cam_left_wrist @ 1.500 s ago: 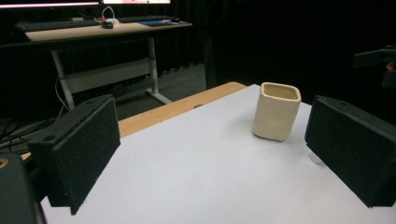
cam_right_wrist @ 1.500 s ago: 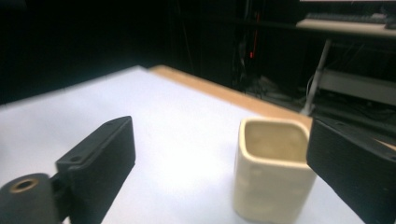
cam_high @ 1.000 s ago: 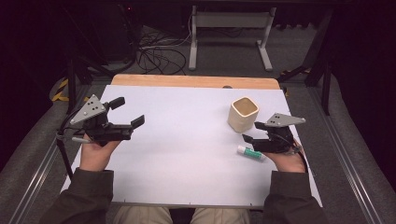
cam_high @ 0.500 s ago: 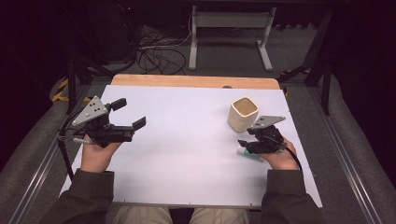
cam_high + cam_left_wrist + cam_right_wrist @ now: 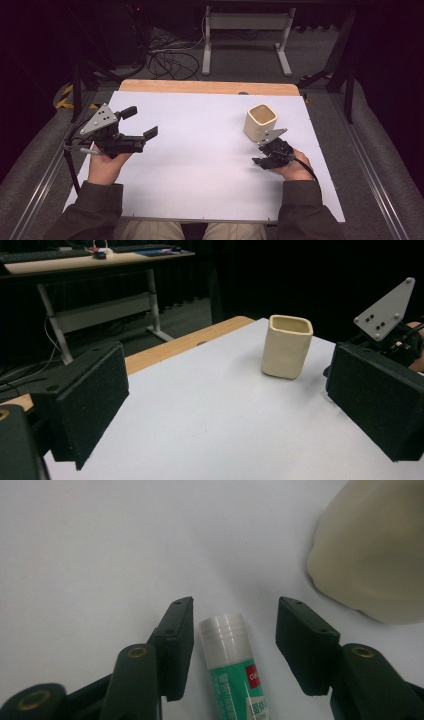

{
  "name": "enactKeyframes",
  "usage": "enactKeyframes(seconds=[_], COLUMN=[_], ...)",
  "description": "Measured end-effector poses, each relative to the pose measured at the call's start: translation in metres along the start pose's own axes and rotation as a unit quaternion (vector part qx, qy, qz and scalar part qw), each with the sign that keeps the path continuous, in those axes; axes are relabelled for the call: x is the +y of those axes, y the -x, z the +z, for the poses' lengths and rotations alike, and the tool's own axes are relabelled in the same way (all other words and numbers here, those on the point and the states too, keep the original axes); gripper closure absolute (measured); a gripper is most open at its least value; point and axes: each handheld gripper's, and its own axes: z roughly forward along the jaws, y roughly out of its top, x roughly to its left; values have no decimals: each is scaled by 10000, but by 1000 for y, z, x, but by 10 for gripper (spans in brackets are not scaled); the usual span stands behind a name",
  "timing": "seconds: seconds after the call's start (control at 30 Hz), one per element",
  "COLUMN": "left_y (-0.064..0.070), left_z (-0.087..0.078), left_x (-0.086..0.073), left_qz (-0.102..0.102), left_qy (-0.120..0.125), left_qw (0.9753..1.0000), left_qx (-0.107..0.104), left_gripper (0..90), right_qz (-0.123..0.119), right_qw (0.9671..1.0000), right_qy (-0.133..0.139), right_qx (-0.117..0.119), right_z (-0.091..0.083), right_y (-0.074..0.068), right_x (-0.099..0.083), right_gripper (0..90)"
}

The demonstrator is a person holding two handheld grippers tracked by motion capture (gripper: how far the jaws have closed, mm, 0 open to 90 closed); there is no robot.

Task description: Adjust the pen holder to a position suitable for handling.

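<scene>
1. The right gripper (image 5: 234, 615) is lowered to the white table (image 5: 200, 165), its jaws spread apart on either side of a glue stick (image 5: 232, 665). The stick lies flat between them with its white cap pointing away from the hand. Neither jaw touches it yet; the left one is just beside the tube, the right one a little farther off. The placement suggests a grasp being lined up across the stick's width.

2. In the high view the right gripper (image 5: 272, 154) sits at the table's right side, just in front of a cream cup (image 5: 260, 121).

3. The cup (image 5: 372, 555) stands upright and open-topped, close beside the glue stick. That makes it a likely place to drop the stick, so the short distance looks deliberate.

4. The left gripper (image 5: 131, 141) is held above the table's left side, well apart from the cup and touching nothing. Its jaws are wide apart, and its camera looks across the table at the cup (image 5: 287, 346). It seems to be waiting.

5. Squeezing now should catch the tube just below the cap.
</scene>
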Motion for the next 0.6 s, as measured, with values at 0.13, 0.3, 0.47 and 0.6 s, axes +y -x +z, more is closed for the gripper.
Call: enactKeyframes(seconds=[0.13,0.3,0.47,0.6], left_y=[0,0,0,0], left_z=[0,1,2,3], left_x=[0,-1,-2,-2], left_qz=[5,-6,-3,-10], left_qy=[-9,-18,-33,-34], left_qw=[10000,10000,10000,10000], left_qx=[3,-2,-9,-12], left_gripper=[42,42,42,43], right_qz=[-124,-355,-395,-344], right_qw=[9999,9990,9985,9983], right_qy=[-58,-116,-245,-298], right_qx=[95,236,286,369], right_z=[5,9,14,18], right_y=[1,0,3,5], right_x=[0,1,-1,-2], right_gripper=[518,531,539,593])
